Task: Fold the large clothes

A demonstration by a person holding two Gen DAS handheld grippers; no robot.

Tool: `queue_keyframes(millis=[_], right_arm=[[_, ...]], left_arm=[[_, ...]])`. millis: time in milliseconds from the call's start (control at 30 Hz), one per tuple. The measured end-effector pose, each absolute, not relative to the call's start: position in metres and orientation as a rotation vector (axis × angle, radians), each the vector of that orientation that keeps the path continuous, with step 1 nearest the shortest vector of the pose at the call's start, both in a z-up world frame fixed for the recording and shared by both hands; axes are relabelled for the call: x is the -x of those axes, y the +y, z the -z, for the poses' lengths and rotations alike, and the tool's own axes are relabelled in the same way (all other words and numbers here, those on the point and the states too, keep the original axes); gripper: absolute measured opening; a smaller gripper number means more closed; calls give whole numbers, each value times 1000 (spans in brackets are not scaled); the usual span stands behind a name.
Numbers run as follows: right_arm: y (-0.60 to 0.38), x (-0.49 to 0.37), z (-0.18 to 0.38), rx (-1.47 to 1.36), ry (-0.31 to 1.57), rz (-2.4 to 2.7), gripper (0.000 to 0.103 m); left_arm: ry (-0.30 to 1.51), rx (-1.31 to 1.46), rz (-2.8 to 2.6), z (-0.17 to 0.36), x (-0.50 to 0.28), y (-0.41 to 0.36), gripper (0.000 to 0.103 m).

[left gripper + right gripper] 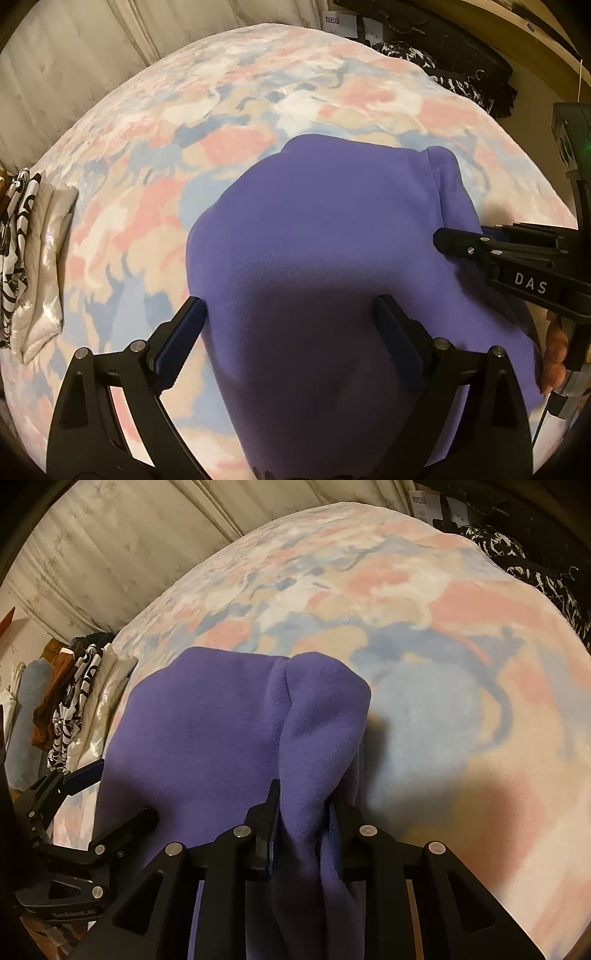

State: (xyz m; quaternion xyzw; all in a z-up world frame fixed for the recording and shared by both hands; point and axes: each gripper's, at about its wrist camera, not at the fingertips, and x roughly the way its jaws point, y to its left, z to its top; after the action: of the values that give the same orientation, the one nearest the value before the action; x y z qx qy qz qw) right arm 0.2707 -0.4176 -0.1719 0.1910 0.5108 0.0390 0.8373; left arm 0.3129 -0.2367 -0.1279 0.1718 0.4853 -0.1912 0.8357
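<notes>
Purple garment (pixel 317 229) spread over pastel patterned blanket (pixel 155 155) in pink, blue and cream; folded mass near centre of bed, nearer edge running down under both tools.

Left gripper (pixel 291 325): jaws wide apart, hovering over the purple cloth, pads clear of the fabric on both sides. Nothing pinched.

Right gripper (pixel 304 812): jaws narrow, clamped on a raised ridge of the purple cloth, fabric bunched between the pads and hanging down below them. Seen from left wrist view as black tool entering from the right at the garment's edge, a hand (pixel 554 354) behind it.

Stack of folded clothes (pixel 33 258) at left edge of bed: black-and-white print, cream satin. Black-and-white speckled fabric (pixel 454 81) at far right corner. Pale curtain (pixel 110 554) behind.
</notes>
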Motion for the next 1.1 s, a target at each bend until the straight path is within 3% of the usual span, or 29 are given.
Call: queue_keyframes(millis=[133,500,767,1100], right_arm=[[-416,-263,153,-380,1086,-61,41],[-383,-187,72,-312,1009,-155,41],[-350,-150,116,-182,1137,-133,41],[-328,-119,130,-65,1086,-65,40]], left_arm=[[1049,-332,417,118,-308,-229,92],[1001,-321,402,84,-238,-193,90],[1059,-263,440,106,-208,-178,90],[1075,-154,506,135,-199,-164,91]])
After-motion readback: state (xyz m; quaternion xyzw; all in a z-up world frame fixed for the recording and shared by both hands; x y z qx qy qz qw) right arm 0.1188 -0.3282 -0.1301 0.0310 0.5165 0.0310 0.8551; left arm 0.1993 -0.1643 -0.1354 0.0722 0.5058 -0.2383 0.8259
